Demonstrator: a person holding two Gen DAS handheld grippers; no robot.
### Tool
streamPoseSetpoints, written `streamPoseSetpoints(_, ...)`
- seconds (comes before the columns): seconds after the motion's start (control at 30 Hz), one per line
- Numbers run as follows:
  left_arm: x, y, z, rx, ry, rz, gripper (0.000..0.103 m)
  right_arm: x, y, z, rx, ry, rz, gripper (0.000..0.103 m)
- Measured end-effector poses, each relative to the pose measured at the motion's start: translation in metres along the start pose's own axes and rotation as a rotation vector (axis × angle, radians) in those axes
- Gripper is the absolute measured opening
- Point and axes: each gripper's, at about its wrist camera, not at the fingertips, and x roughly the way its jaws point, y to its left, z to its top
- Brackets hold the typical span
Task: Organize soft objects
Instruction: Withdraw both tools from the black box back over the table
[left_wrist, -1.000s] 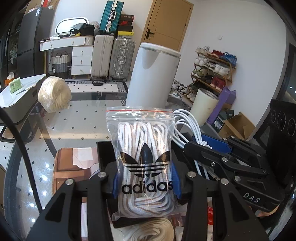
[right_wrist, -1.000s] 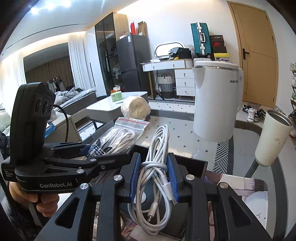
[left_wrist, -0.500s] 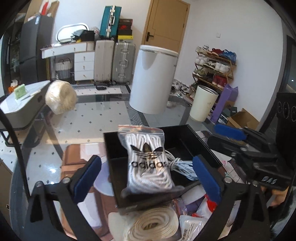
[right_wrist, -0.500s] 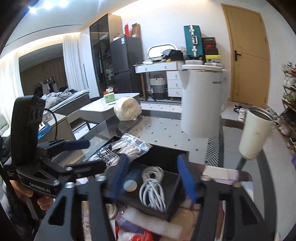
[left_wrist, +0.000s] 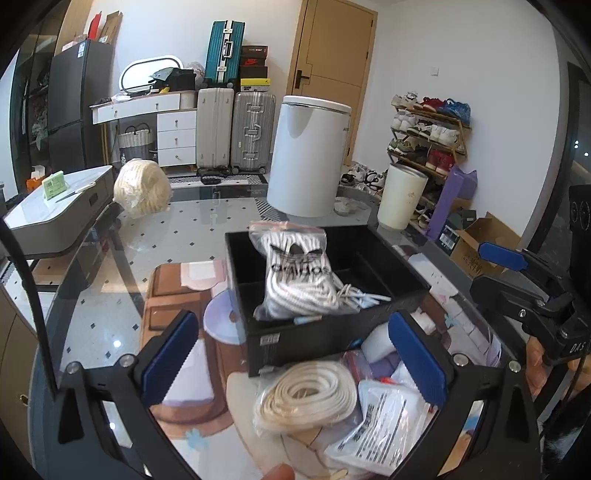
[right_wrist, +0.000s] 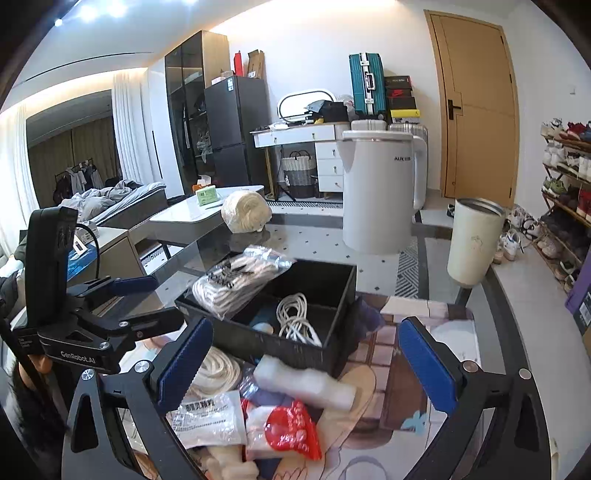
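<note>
Nearby, a black bin (left_wrist: 332, 332) rests on the glass table (left_wrist: 207, 229).

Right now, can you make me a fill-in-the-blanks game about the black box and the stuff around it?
1. The bag of shoelaces leans inside the black ____.
2. The cable lying in the box is ____ in colour.
3. Both pairs of tongs, left and right, are ____.
4. The rope coil lies ____ the box.

Missing words: box; white; open; outside

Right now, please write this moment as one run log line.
left tool: open, empty | right tool: open, empty | shoelace bag: in black box | white cable: in box | jaws just opened
</note>
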Motion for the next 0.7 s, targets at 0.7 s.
streamPoseSetpoints(0.7, -0.043, 0.006, -0.039, 0.052, -0.023, 0.01, 0.103, -0.018, 0.013, -0.049, 0.07, 0.112, 0.068, 0.102)
